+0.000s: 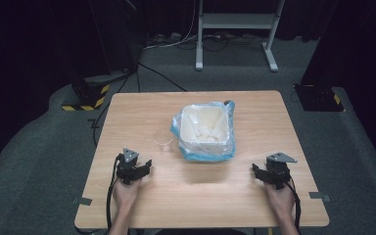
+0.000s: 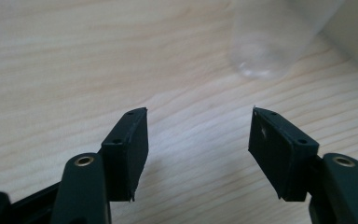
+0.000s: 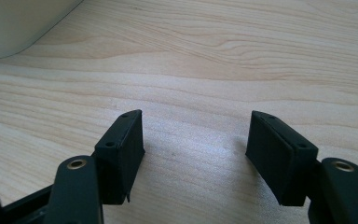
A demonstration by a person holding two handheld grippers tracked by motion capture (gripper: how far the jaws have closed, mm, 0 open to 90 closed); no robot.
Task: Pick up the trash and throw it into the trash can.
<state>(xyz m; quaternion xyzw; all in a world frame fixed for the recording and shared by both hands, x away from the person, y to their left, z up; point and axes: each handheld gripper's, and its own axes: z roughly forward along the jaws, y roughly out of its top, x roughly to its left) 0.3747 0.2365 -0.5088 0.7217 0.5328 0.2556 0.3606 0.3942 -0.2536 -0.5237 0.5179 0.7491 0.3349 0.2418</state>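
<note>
Both tongs, left (image 1: 149, 164) and right (image 1: 254, 170), rest spread and empty on the worktop (image 1: 127, 112), the clear plastic cup (image 1: 163, 140) standing just left of the lined bin (image 1: 206, 132); a careless reach could topple it.

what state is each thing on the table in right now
cup: clear, upright, looks empty, left of the bin, apart from both grippers
bin: open top, lined with a blue bag folded over its rim
left gripper: open, nothing between its fingers, cup ahead of it
right gripper: open, nothing held
</note>
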